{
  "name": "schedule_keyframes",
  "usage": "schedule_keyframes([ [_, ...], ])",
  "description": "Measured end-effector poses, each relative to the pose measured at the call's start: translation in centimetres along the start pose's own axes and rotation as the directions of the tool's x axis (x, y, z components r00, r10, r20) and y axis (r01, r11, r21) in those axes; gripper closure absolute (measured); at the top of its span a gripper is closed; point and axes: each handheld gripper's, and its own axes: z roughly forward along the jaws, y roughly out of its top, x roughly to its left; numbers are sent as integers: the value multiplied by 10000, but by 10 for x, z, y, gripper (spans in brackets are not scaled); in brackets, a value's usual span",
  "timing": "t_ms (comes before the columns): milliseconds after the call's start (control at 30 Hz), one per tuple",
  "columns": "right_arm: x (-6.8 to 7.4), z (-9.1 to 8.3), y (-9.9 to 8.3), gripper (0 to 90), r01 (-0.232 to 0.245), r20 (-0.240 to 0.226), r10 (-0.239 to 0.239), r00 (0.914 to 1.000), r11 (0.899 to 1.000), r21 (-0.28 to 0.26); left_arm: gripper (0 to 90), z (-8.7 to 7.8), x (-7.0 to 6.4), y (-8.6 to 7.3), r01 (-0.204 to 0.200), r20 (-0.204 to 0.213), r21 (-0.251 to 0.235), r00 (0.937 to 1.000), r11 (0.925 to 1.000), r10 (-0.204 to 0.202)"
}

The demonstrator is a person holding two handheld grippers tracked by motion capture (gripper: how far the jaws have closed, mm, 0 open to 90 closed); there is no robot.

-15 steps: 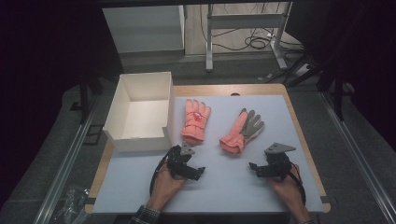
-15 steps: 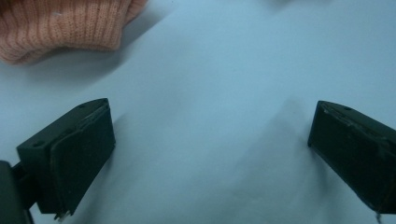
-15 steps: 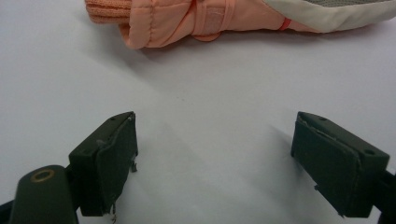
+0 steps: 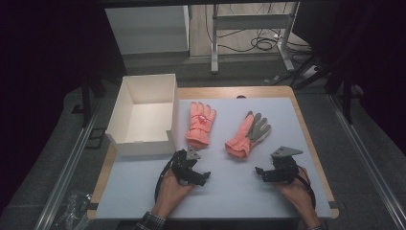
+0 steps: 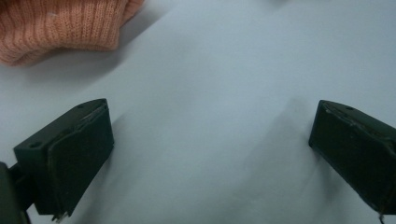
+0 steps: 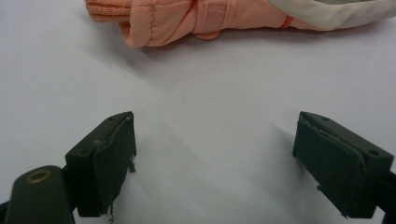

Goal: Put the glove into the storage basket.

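The left gripper (image 4: 203, 176) and the right gripper (image 4: 261, 172) sit low over the table (image 4: 230, 201), both wide open and holding nothing. Just past them lie two pink gloves: the left glove (image 4: 200, 123) and the right glove (image 4: 249, 134). Farther back stands a white box (image 4: 143, 115).

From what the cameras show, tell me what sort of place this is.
Most likely a lab or workshop set up for recording handling tasks. A table with a pale mat holds just a white box and two orange gloves, while loose cables trail across the bare floor behind, beside metal frame legs.
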Motion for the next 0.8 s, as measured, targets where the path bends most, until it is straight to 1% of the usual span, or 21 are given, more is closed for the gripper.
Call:
schedule_keyframes([
  [267, 1, -1, 0, 143, -71, 61, 72, 10000, 10000, -36, 0, 0, 0, 0, 6, -9, -52, 10000, 10000, -6],
  [333, 0, -2, 0, 154, 20, 7, -20, 10000, 10000, 12, 0, 0, 0, 0, 7, -13, -53, 10000, 10000, -7],
  [433, -1, -3, 0, 165, 6, -7, -6, 10000, 10000, 17, 0, 0, 0, 0, 3, -16, -55, 10000, 10000, -3],
  [567, -3, -6, 3, 194, -270, -169, 267, 9995, 9995, -150, 1, 0, 0, 0, 2, -18, -56, 10000, 10000, -2],
  [633, -4, -8, 6, 195, -410, -193, 407, 9990, 9990, -169, 1, 0, 0, 0, 5, -18, -58, 10000, 10000, -5],
  [733, -7, -9, 10, 198, -752, -336, 745, 9967, 9970, -200, 1, 0, 0, -1, 6, -18, -59, 10000, 10000, -6],
  [800, -8, -11, 14, 204, -861, -377, 851, 9957, 9959, -262, 1, 0, 0, -1, 4, -18, -58, 10000, 10000, -4],
])
